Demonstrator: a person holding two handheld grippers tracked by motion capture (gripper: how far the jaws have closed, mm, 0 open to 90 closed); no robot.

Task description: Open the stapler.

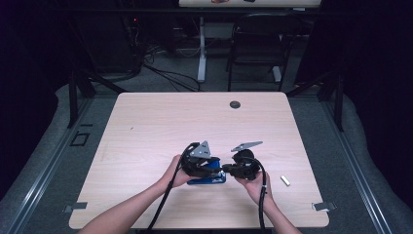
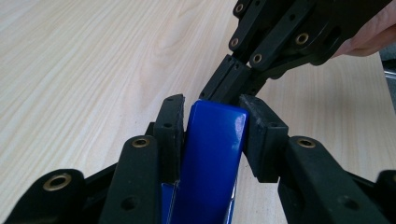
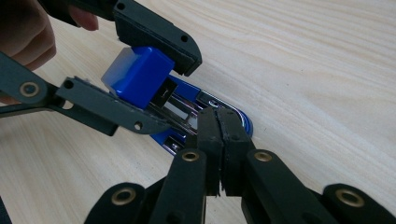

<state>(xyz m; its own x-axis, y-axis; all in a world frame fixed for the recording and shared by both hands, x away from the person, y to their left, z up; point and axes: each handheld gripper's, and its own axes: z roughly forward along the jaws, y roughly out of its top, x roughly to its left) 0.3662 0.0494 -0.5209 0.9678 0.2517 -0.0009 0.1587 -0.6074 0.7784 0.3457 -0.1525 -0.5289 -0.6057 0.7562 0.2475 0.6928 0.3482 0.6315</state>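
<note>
Jaws of left gripper (image 2: 212, 123) clamp the blue stapler (image 2: 210, 158) top. Right gripper (image 3: 219, 135) jaws pressed together, tips at stapler base.

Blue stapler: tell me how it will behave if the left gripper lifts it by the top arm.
The blue stapler looks rigid but hinged, so its base would probably swing down. Its glossy top may slip in the left gripper.

High view: overhead, facing far, distant. Gripper views: close, low, facing each other; both share blue plastic stapler (image 2: 212, 154) on pale wooden table (image 1: 160, 117).
</note>
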